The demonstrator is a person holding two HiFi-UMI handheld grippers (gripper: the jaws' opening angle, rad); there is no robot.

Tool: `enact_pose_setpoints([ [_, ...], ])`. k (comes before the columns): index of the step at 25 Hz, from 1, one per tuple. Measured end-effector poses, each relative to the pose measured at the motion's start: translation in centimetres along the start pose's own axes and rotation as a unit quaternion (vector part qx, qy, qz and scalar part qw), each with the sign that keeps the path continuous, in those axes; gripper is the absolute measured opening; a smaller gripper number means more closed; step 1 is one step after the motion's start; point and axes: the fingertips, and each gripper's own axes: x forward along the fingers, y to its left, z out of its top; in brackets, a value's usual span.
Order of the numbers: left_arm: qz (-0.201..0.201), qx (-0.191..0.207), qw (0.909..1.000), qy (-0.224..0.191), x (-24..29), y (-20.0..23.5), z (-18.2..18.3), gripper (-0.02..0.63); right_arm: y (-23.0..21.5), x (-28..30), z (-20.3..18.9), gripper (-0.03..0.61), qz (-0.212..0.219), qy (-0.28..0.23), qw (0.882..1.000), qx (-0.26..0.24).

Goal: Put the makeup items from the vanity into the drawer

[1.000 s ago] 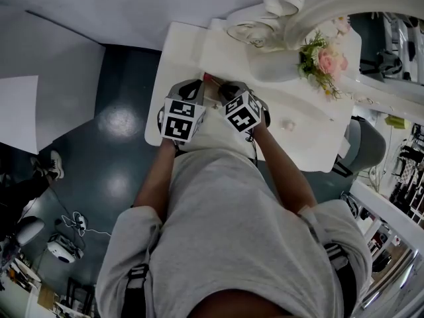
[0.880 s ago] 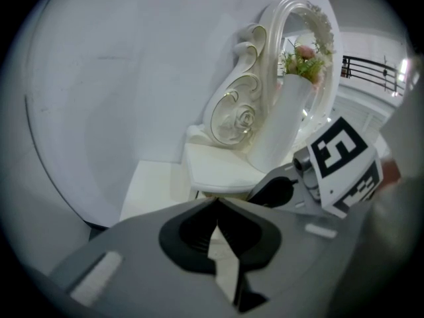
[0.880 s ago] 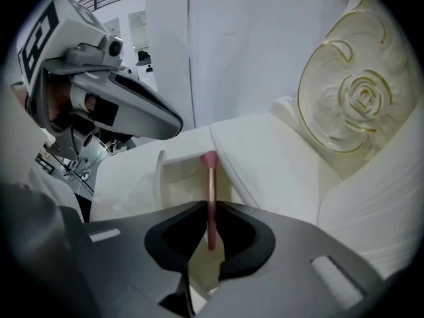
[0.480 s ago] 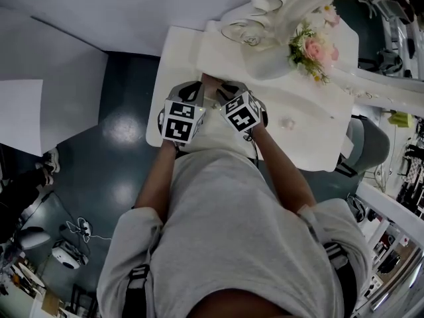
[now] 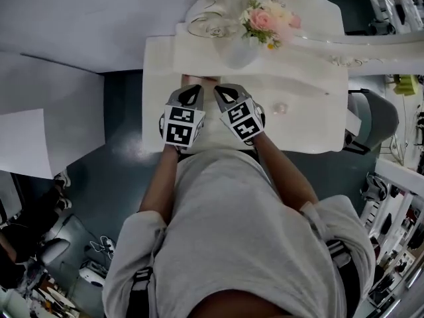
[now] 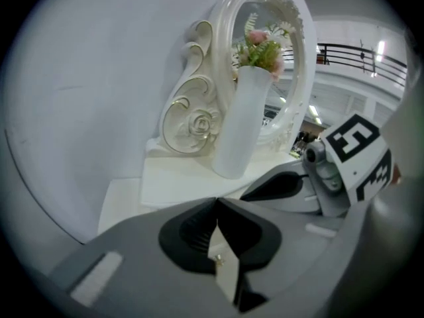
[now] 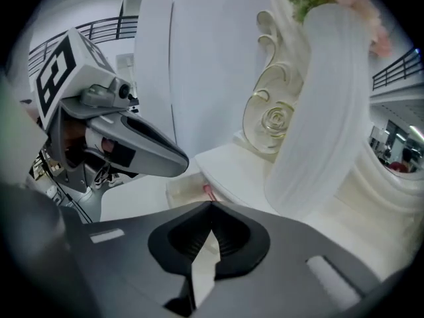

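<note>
My left gripper [image 5: 188, 97] and right gripper [image 5: 224, 95] hover side by side over the front left of the white vanity [image 5: 311, 134]. In the left gripper view my left gripper [image 6: 216, 201] is shut, its jaws meeting with nothing between them. My right gripper [image 7: 211, 206] is shut and empty too. Just beyond its tips is a small open white drawer [image 7: 177, 192] with a pink item [image 7: 207, 191] inside. A small round pale item [image 5: 281, 108] lies on the vanity top to the right of the grippers.
A tall white vase [image 5: 240, 50] with pink flowers [image 5: 265, 20] stands behind the grippers, against the ornate white mirror frame [image 6: 199, 121]. A grey chair [image 5: 376, 121] sits at the vanity's right end. Dark floor [image 5: 122, 105] and white panels lie to the left.
Both grippers have lifted slightly and rolled, staying shut and side by side. The head view has swung, so the vase and mirror now sit further left and higher in the picture.
</note>
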Motion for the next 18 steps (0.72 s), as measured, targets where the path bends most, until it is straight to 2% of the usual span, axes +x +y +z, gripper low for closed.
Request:
enact_pose_setpoints([
  [9, -0.04, 0.048, 0.998, 0.009, 1.7, -7.7, 1.1, 0.003, -2.2, -6.9, -3.7, -0.002, -0.032, -0.039, 0.996, 0.068],
  [18, -0.078, 0.082, 0.9933, 0.024, 3.9, -14.6, 0.9, 0.003, -3.8, -12.2, -8.2, -0.002, -0.063, -0.053, 0.99, 0.111],
])
